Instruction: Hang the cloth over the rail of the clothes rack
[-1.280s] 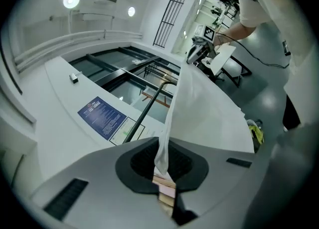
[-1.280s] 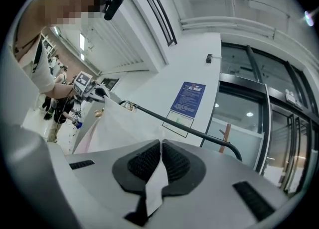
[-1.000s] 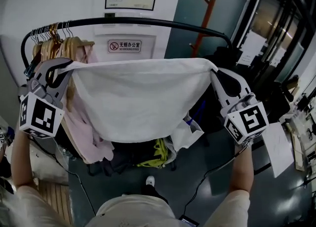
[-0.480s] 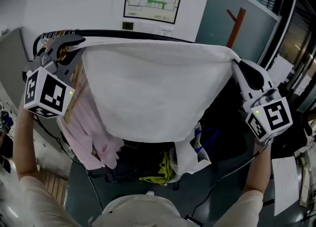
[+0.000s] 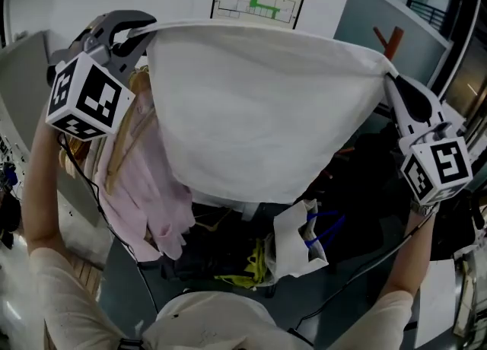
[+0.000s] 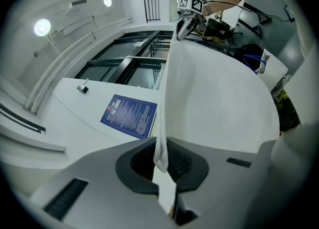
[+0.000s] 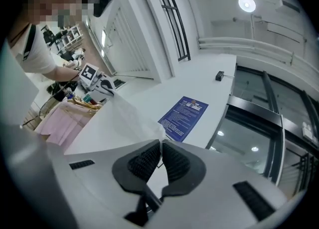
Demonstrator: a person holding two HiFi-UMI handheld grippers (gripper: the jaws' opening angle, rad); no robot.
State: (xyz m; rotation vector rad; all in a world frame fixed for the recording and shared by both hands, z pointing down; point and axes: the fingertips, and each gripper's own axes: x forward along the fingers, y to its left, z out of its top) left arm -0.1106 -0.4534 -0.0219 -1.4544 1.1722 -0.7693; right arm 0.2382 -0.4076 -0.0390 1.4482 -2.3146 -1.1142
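1. Head view: white cloth (image 5: 259, 112) spans the upper centre of frame, held high and spread wide.
2. Left gripper (image 5: 139, 33), upper left: jaws clamped on one cloth corner.
3. Right gripper (image 5: 389, 76), right side: jaws pinching the opposite corner.

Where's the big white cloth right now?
In the head view the white cloth hangs stretched between the left gripper and the right gripper, each pinching a top corner, with pink clothes beside its left side.

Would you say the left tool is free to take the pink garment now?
Probably not: the left tool is shut on a corner of the white cloth; the pink garment hangs below it.
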